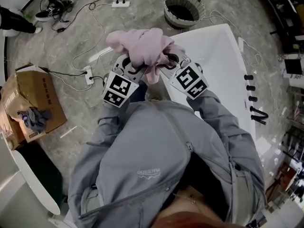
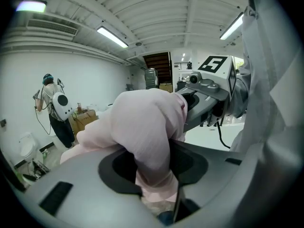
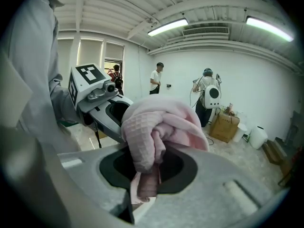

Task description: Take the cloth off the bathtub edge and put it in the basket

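A bunched pink cloth hangs in the air between both grippers, in front of the person's chest. My left gripper is shut on its left side, and the cloth fills the jaws in the left gripper view. My right gripper is shut on the right side, with waffle-textured cloth wedged between its jaws. The round woven basket stands on the floor beyond the cloth, at the far end of the white bathtub. The fingertips are hidden by fabric.
A cardboard box with a dark rag sits at the left. Cables and a power strip cross the floor ahead. Black tap fittings line the tub's right rim. Other people stand in the room.
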